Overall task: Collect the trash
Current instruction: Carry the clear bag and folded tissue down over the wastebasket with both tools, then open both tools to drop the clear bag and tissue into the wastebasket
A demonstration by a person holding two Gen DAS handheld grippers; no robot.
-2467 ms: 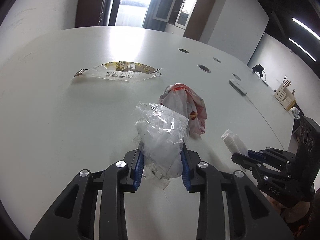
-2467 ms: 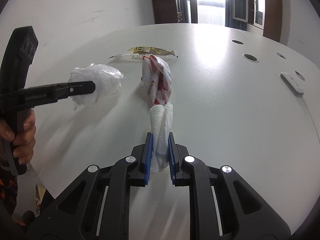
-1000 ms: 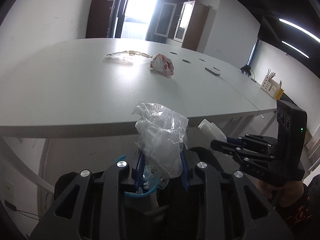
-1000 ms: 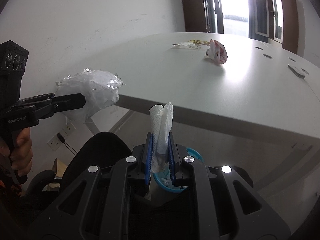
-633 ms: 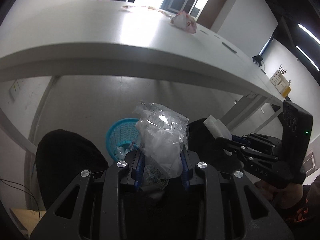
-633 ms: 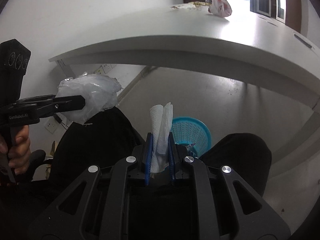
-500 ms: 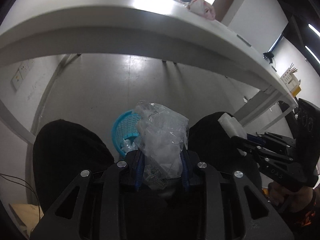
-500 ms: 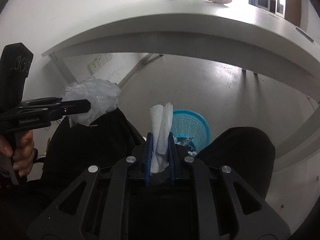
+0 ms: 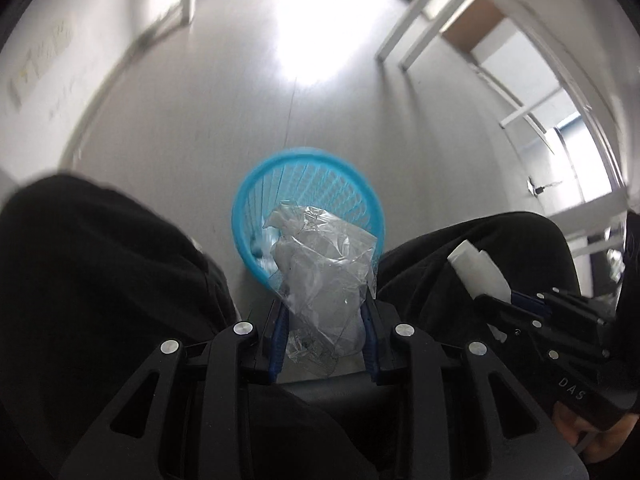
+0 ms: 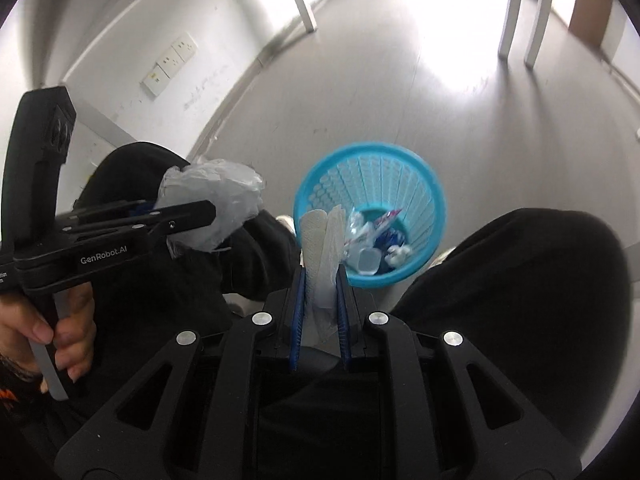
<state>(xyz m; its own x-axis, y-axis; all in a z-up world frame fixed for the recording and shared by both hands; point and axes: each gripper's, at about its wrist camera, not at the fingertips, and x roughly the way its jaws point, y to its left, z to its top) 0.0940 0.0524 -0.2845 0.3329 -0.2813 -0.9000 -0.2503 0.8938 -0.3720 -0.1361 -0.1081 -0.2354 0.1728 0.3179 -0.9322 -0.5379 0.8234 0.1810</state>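
Left claw (image 9: 325, 334), black with blue pads, is clamped on a crumpled clear plastic bag (image 9: 326, 276) that rises above its fingertips. Right claw (image 10: 320, 312), of the same build, pinches a folded white paper towel (image 10: 322, 248) standing upright between its pads. Both claws point steeply down, above the person's knees in black trousers (image 10: 532, 288). On the pale grey floor (image 10: 440, 92) between the knees stands a round, bright blue plastic mesh wastebasket (image 10: 404, 176), just beyond both held items. Inside it lie several crumpled wrappers (image 10: 376, 240), white, blue and clear. A bare hand (image 10: 60, 336) grips the left claw's handle. White table legs (image 10: 516, 12) stand farther off.
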